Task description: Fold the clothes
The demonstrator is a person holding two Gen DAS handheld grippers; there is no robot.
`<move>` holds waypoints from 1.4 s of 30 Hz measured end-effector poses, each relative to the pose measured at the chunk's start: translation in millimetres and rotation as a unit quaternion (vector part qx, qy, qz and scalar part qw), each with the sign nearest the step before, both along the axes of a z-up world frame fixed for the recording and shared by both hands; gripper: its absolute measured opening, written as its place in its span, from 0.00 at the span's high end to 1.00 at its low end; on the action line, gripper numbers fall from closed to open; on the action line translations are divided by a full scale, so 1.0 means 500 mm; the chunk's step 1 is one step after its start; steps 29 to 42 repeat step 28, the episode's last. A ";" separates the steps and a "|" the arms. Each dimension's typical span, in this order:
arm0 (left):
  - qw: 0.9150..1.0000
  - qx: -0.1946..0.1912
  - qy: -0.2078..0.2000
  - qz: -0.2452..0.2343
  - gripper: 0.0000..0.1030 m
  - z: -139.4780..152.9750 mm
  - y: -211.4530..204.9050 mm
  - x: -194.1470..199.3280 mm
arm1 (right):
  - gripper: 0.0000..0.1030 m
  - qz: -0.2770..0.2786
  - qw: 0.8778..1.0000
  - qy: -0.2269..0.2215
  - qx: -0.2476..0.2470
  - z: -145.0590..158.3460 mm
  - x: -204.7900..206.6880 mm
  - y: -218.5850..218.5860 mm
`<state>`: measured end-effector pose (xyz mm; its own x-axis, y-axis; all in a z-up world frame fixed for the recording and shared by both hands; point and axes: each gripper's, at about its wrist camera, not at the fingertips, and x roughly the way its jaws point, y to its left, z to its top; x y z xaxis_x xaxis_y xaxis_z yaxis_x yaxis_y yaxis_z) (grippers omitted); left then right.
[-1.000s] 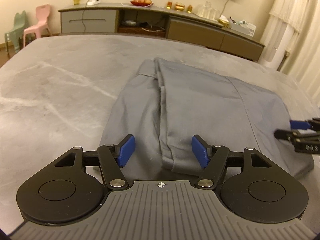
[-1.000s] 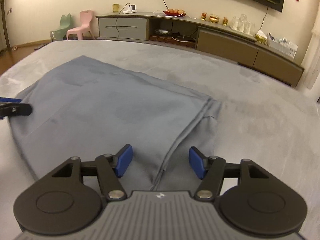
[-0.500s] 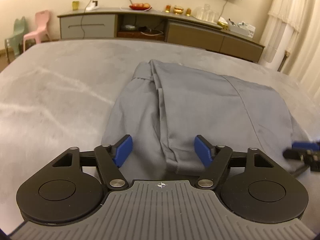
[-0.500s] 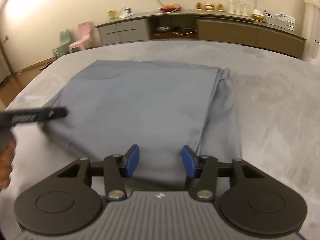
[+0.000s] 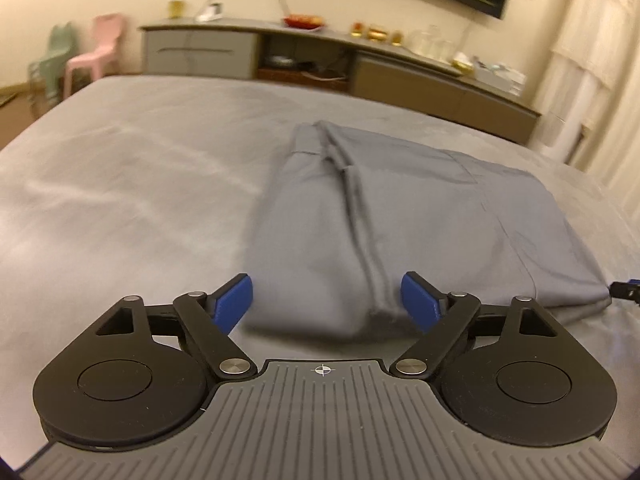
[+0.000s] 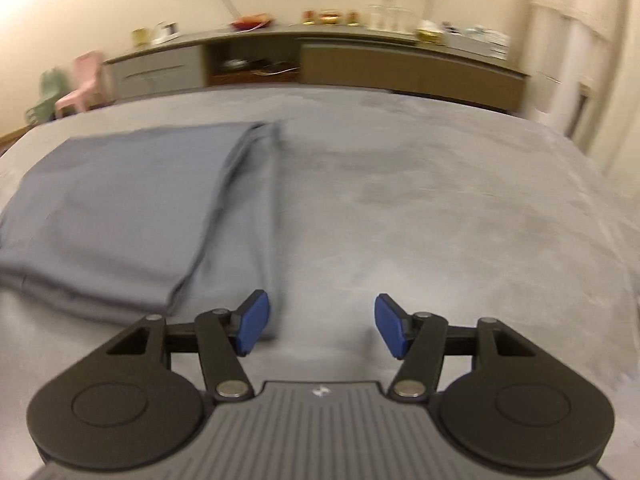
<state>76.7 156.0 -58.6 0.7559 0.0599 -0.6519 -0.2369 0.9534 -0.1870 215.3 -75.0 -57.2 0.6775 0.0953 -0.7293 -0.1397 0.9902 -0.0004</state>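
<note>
While both sets of jaws stand apart over the bed, nothing gripped:

Left gripper (image 5: 327, 298): released, jaws just been opening wider; blue pads astride the near hem, no pad pressing cloth. Raised seam of the garment running up between them.

Right gripper (image 6: 322, 326): released, jaws just been opening after a brief narrowing; only bare bedspread between the pads, left pad just beside the garment's right edge, not on it.

Grey garment (image 5: 400, 216): flat on the grey bedspread (image 5: 132, 168), folded into a broad rectangle. One doubled edge with a thick seam along its left side in the left view; same edge seen on the right side of the cloth in the right view (image 6: 120, 208). Kind of garment hard to tell from here, possibly trousers.

Other tool in view: dark tip with a bit of blue at the far right rim of the left view (image 5: 626, 290), touching or just beside the garment's corner; likely the right gripper.

Done, judging by the lie of the cloth: at least one fold laid, layers stacked fairly square, few wrinkles.

Left, as a judgement: probably another fold to bring it to a smaller packet, or a last smoothing; cannot say which is meant.

Beyond the bed: long low cabinet (image 6: 360, 56) against the wall, small pink chair (image 5: 98, 50) to the left, pale curtain (image 5: 592, 52) to the right.
</note>
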 end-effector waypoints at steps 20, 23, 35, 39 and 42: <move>0.997 0.016 0.012 -0.069 0.07 0.056 -0.311 -0.117 | 0.18 0.052 0.998 -0.018 0.019 0.018 -0.161 0.056; 0.998 0.004 0.014 -0.053 0.07 0.055 -0.309 -0.123 | 0.18 0.055 0.998 -0.021 0.019 0.016 -0.162 0.052; 0.998 0.006 0.040 -0.056 0.07 0.047 -0.313 -0.121 | 0.18 0.061 0.998 -0.022 0.019 0.012 -0.166 0.053; 0.998 0.006 0.040 -0.056 0.07 0.047 -0.313 -0.121 | 0.18 0.061 0.998 -0.022 0.019 0.012 -0.166 0.053; 0.998 0.006 0.040 -0.056 0.07 0.047 -0.313 -0.121 | 0.18 0.061 0.998 -0.022 0.019 0.012 -0.166 0.053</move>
